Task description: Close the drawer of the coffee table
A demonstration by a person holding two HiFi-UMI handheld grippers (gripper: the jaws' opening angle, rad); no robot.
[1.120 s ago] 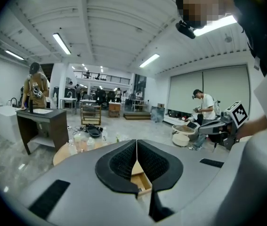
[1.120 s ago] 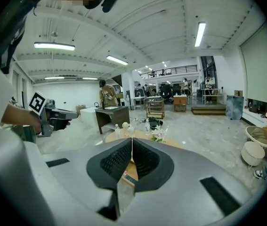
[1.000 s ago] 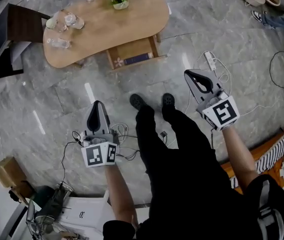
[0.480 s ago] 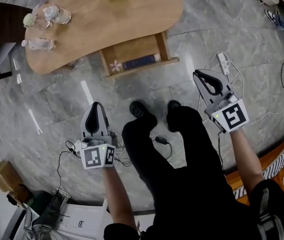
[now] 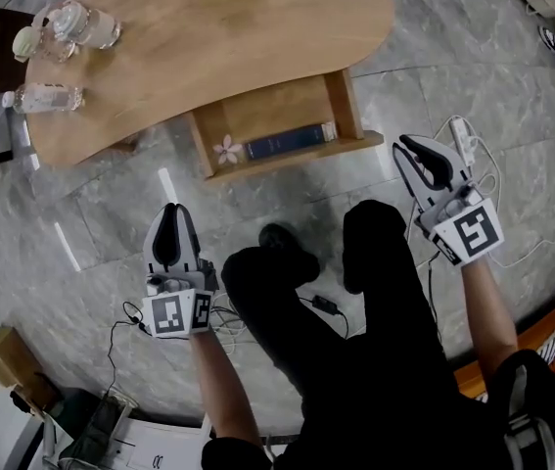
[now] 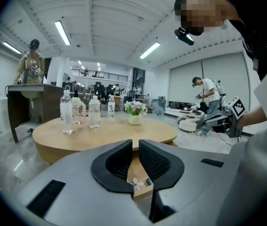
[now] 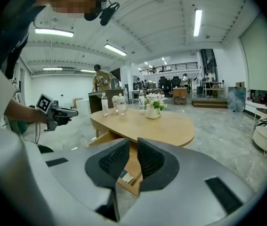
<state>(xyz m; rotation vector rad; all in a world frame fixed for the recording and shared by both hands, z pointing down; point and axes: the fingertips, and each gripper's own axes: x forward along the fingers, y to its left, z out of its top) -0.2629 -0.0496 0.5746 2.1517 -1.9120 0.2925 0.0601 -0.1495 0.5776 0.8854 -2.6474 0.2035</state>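
Note:
The wooden coffee table (image 5: 208,37) fills the top of the head view, and its drawer (image 5: 267,106) stands pulled out toward me. Inside lie a dark book (image 5: 285,142) and a small pink flower (image 5: 227,150). My left gripper (image 5: 169,210) hangs over the floor, left of and short of the drawer front. Its jaws are just opening from shut, with only a thin slit and nothing between them. My right gripper (image 5: 404,143) is shut and empty, close to the drawer's right front corner. In each gripper view the drawer (image 6: 140,186) (image 7: 129,179) shows between the jaws (image 6: 135,145) (image 7: 133,144).
Water bottles (image 5: 47,96) and glassware (image 5: 71,23) stand at the table's left end, with a flower vase (image 6: 134,112) farther back. My legs and shoes (image 5: 282,243) are between the grippers. Cables and a power strip (image 5: 463,135) lie on the marble floor at right.
Both grippers have dropped lower, and the table and open drawer now sit larger and closer in the head view. The right gripper has come near the drawer's right corner.

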